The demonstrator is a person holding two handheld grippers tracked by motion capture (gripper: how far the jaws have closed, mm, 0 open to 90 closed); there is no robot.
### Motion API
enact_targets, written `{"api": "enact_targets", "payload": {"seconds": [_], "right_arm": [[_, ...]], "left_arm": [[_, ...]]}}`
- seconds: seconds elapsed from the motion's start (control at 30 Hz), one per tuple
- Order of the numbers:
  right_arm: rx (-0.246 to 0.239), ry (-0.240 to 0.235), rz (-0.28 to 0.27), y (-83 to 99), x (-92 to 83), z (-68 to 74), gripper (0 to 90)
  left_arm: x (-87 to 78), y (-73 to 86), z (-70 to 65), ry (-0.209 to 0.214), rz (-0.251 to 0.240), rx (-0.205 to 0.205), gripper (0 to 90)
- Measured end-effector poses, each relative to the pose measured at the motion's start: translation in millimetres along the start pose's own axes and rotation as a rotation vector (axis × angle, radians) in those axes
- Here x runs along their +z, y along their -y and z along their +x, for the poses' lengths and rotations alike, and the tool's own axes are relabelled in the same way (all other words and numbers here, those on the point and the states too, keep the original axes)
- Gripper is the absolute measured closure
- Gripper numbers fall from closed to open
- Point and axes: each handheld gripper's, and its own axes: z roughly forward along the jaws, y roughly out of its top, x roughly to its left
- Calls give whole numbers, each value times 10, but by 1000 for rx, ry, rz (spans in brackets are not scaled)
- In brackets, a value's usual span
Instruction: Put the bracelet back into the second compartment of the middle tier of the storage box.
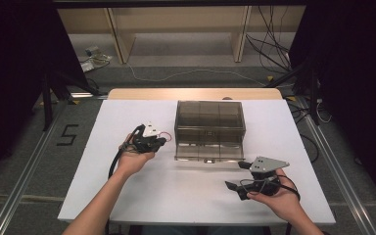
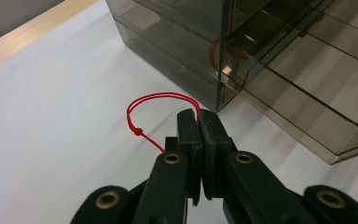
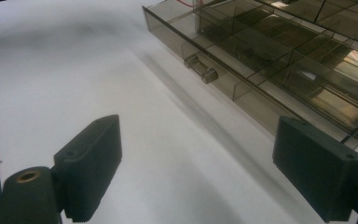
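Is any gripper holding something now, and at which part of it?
The left gripper is shut on a red string, pinching one end of its loop. The right gripper is open and holds nothing.

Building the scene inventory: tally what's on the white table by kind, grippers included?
Grippers: 2, the left gripper shut on the red cord, the right gripper open.
Smoky clear drawer box: 1, bottom drawer pulled out.
Red cord: 1 loop.
Total: 4

My two black grabbers

My left gripper [image 2: 199, 122] has flat black jaws with round brass screws. My right gripper [image 1: 252, 182] wears a grey three-cornered plate on top. Black cables trail from both. My arms are bare.
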Motion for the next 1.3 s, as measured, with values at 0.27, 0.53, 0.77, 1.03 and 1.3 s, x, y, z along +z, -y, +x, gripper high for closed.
{"api": "enact_targets", "payload": {"seconds": [0.27,0.53,0.77,1.03,1.3], "right_arm": [[-3,-13,1,-1,4,2,162],[1,-19,3,-3,6,5,162],[7,-24,7,-2,5,4,162],[8,-22,10,-5,8,7,162],[10,-22,6,-1,6,-5,162]], "left_arm": [[-49,-8,-2,6,-28,-7,881],[-101,-9,-1,0,-36,-4,881],[-138,-12,-12,-3,-43,-7,881],[-180,-16,-17,-3,-52,-9,881],[-273,-23,-52,-6,-69,-2,881]]}}
